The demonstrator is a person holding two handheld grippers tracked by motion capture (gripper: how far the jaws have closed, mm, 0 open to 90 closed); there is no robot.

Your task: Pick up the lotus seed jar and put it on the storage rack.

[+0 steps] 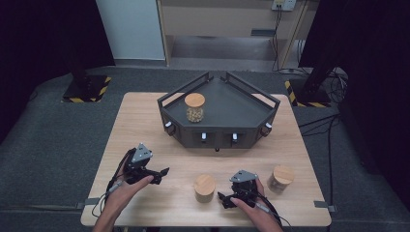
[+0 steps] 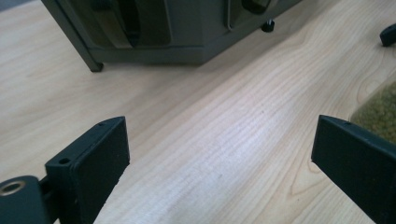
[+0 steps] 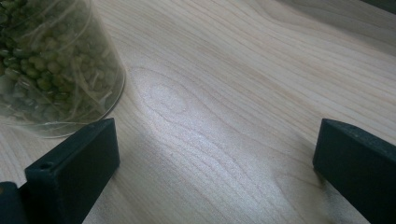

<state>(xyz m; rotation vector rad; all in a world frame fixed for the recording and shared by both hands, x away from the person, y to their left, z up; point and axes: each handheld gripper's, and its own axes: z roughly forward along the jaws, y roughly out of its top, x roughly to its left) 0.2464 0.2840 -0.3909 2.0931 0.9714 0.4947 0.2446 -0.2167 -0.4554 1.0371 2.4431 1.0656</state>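
Both grippers, left gripper (image 1: 163, 175) and right gripper (image 1: 223, 199), stand with jaws apart and nothing between them, flanking the near middle jar (image 1: 204, 187) on the table (image 1: 145, 121). To grasp it well, I judge, square the jaws around its glass body below the lid. Farther off sit the right jar (image 1: 282, 178) and the tray (image 1: 241, 108).

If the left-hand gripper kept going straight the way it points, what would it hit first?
Probably bare table first. The left gripper, jaws open, points between the grey tray and the middle jar; depth is hard to judge.
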